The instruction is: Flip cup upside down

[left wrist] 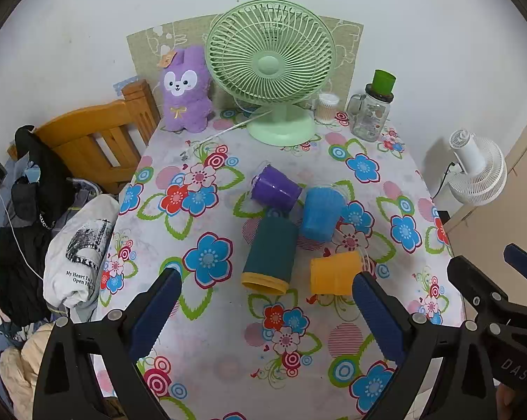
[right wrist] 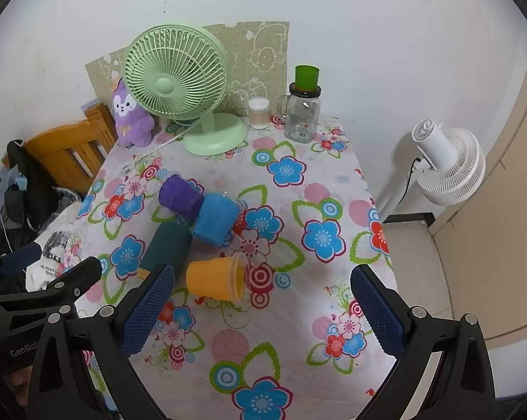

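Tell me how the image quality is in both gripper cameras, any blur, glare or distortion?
Left wrist: sharp, evenly lit, soft shadows; fisheye bends the table edges, black vignette corners. Right wrist: same curvature; the orange cup stays crisp, no strong glare.

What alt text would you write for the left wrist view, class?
Four plastic cups lie on their sides on a floral tablecloth: purple cup, blue cup, dark teal cup and orange cup. The open left gripper frames them; a green fan stands behind.
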`<state>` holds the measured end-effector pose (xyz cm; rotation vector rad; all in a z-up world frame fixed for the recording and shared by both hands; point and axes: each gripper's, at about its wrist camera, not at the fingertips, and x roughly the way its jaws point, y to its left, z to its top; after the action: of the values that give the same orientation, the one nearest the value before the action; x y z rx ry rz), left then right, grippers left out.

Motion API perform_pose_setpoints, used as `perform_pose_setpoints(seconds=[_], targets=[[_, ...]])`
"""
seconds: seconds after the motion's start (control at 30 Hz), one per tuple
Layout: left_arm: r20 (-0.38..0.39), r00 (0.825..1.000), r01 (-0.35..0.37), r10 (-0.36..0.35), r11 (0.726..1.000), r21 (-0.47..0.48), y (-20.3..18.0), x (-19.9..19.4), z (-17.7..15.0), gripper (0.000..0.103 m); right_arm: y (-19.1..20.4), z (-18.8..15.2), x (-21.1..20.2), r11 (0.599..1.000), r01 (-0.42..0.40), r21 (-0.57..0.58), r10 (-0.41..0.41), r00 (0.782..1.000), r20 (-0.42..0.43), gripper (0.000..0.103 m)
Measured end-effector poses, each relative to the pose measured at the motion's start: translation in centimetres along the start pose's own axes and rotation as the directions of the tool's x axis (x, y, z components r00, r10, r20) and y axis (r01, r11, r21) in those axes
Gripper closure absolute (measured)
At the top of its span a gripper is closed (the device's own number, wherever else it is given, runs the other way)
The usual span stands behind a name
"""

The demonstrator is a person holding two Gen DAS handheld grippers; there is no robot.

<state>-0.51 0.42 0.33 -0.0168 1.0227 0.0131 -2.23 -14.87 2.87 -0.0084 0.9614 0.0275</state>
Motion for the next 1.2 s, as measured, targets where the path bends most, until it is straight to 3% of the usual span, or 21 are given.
perform_pose_setpoints(seconds=[1.2], targets=[[-0.021, 1.0, -0.005, 0.005, 1.0, 0.005, -1.6, 0.9, 0.8, 0.005, -1.4, 0.5, 0.9, 0.999, -0.042, 0.006, 0.042, 0.999, -0.019, 0.001]])
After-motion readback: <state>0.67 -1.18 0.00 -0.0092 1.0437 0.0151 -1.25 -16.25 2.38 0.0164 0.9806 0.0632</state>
